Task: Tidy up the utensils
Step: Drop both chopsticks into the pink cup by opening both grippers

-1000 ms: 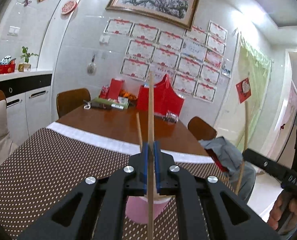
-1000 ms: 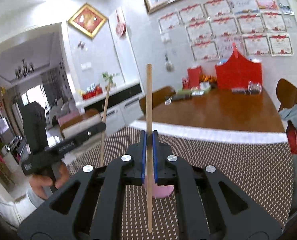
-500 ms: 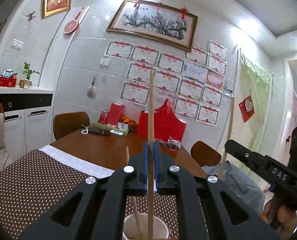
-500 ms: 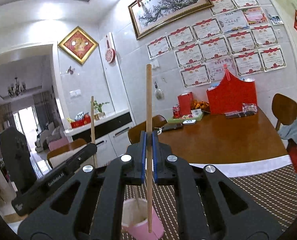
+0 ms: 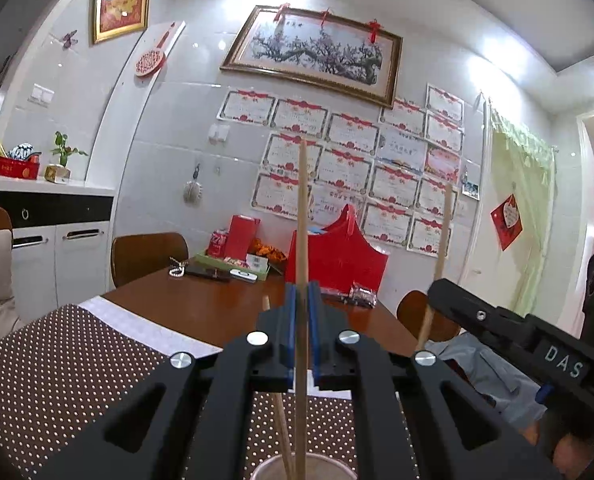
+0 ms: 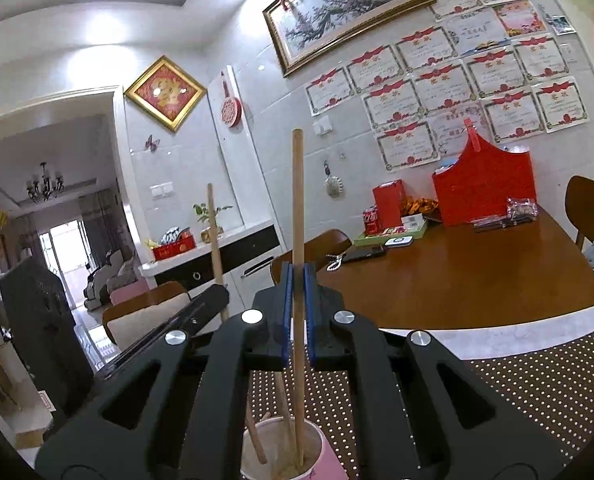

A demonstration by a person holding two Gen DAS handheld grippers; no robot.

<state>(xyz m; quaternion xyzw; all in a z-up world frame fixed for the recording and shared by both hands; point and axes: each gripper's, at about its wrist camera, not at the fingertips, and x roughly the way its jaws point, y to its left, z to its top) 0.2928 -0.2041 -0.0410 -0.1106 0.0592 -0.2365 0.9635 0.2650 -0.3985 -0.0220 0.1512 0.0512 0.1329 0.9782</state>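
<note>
Your left tongs (image 5: 301, 332) block most of the pink cup (image 5: 303, 468) in the left wrist view: only the rim arc shows at the bottom edge, base cut off. Cup bottom also cut off in the right wrist view, where the cup (image 6: 289, 450) sits under your right tongs (image 6: 298, 316) on the dotted mat (image 6: 537, 380) over the desk (image 6: 477, 280).

Left tongs closed tight on an upright wooden chopstick (image 5: 301, 240), blue pads pinching it; its lower end drops to the cup rim, tip hidden by the frame edge. Right tongs likewise clamped on an upright chopstick (image 6: 297, 220), and its lower end reaches down inside the cup.

Cup contents: in the right wrist view, two loose chopsticks (image 6: 257, 436) lean inside it, upper parts hidden behind the tongs body. Left wrist view shows one leaning stick (image 5: 279, 420) going into the cup, poking up beside the left pad.

Each view catches the other tongs at the side, with its stick: right tongs (image 5: 437, 292) at the right edge, left tongs (image 6: 217, 292) at the left. Your hand (image 5: 569, 452) under the right tongs is mostly cut off and dark.

Far end of the desk: red gift bag (image 6: 483, 184), red box, soda can, green tray; small items there too blurry to name.
</note>
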